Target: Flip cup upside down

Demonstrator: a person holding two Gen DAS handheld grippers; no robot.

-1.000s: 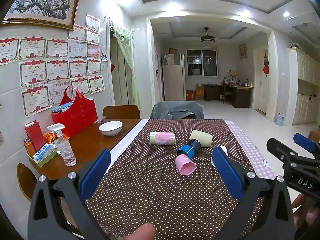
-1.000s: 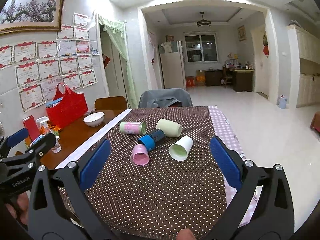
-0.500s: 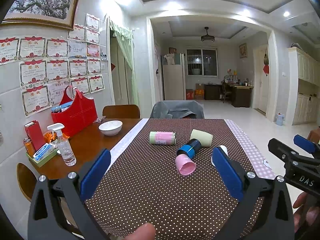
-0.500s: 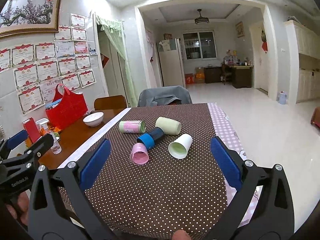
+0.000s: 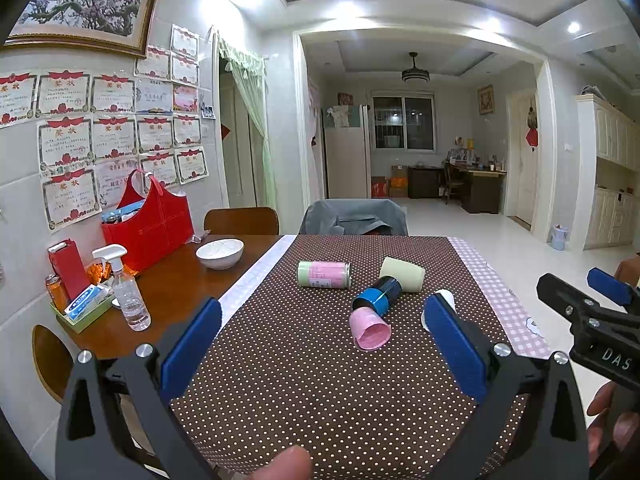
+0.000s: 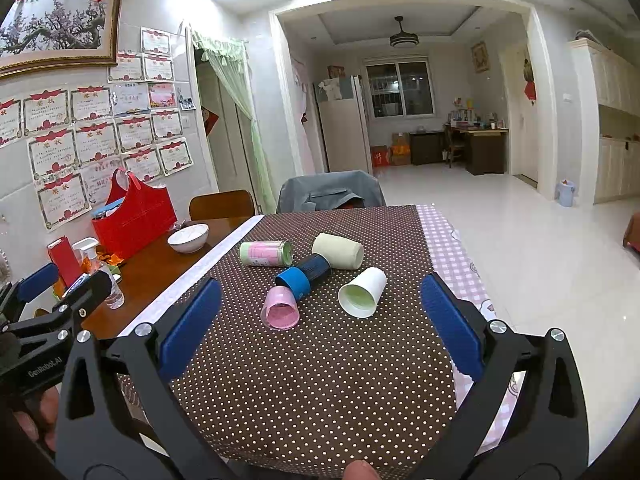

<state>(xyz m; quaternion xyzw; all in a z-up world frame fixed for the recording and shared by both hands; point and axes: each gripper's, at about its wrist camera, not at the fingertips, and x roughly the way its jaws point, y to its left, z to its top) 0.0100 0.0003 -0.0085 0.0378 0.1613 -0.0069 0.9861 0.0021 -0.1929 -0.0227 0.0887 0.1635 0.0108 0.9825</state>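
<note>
Left wrist view: the left gripper (image 5: pixel 320 340) gaped wide, empty, above the cloth (image 5: pixel 320 392); a pink cup (image 5: pixel 370 328) lay on its side ahead.

Right wrist view: the right gripper (image 6: pixel 316 320) stood wide, empty; the white cup (image 6: pixel 362 292) lay sideways beside the pink cup (image 6: pixel 280 307).

My right gripper (image 6: pixel 320 324) edges forward over the dotted tablecloth (image 6: pixel 320 380), jaws spread wide, so the tipped white cup (image 6: pixel 362 292) and pink cup (image 6: pixel 280 307) sit slightly nearer in its view; seen from my left, it sinks a touch lower.
</note>
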